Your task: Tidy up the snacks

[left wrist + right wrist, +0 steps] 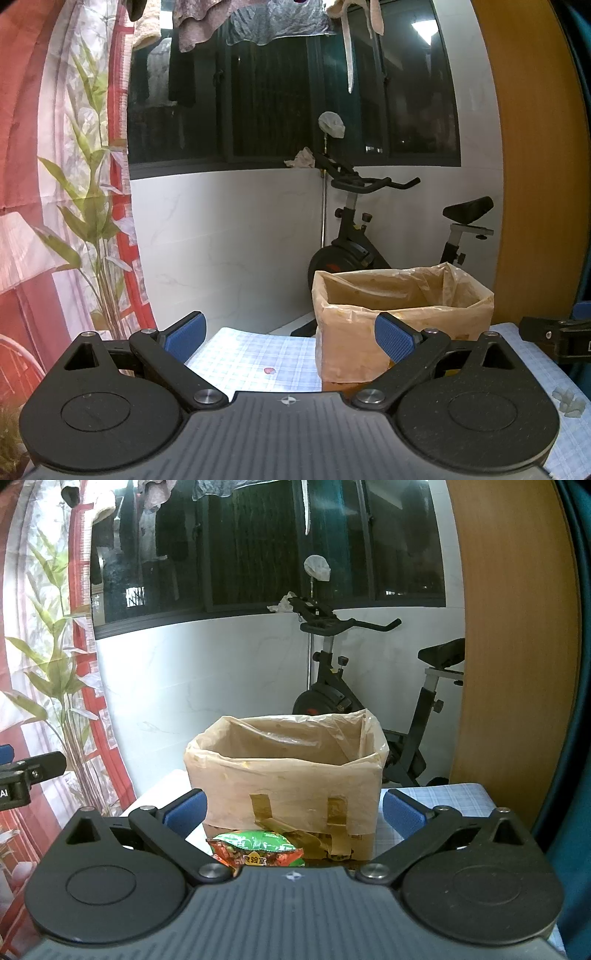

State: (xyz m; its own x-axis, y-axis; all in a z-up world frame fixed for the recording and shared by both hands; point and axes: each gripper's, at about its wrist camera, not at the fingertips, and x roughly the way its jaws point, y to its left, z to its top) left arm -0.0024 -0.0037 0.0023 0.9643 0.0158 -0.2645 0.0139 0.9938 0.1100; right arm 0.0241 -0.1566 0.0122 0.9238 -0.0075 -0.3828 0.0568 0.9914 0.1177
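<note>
Green and red, the snack packet (256,849) lies on the checked tablecloth (258,350) just near of the plastic-lined box (288,775), below the right gripper (293,814), whose fingers are spread wide and empty. I'd lower it squarely over the packet before closing. Left gripper (290,338) is equally wide, empty; nothing shows inside the box.
</note>
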